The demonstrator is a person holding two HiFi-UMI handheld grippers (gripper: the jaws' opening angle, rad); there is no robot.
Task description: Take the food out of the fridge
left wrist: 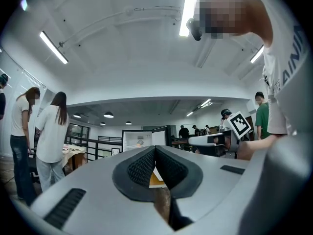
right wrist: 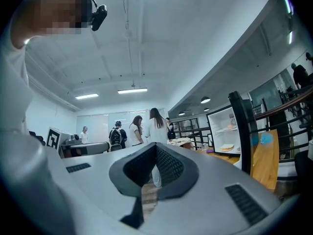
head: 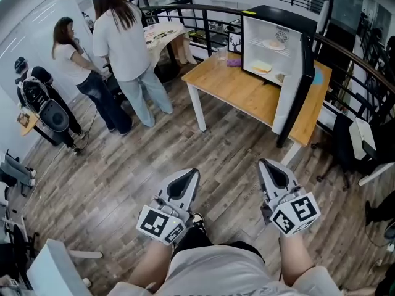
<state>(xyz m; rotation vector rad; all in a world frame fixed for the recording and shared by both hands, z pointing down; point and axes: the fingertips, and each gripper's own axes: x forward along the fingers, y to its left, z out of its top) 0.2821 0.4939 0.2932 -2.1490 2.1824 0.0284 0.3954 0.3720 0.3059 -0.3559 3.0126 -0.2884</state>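
Head view: left gripper [head: 190,173], right gripper [head: 265,164], jaws together, empty; one open fridge [head: 276,18] with food [head: 262,67] on one bench [head: 237,91].

A wooden surface [head: 247,94] stands on the wood floor [head: 123,177]. A small white fridge [head: 285,57] sits on it with its door open. A purple thing [head: 233,61] lies beside the fridge.

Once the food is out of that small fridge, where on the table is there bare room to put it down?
The bare wood of the table between the fridge front and the table's near-left corner is free. The far corner is crowded by a clear cup and a purple object, and the open fridge door stands along the right side.
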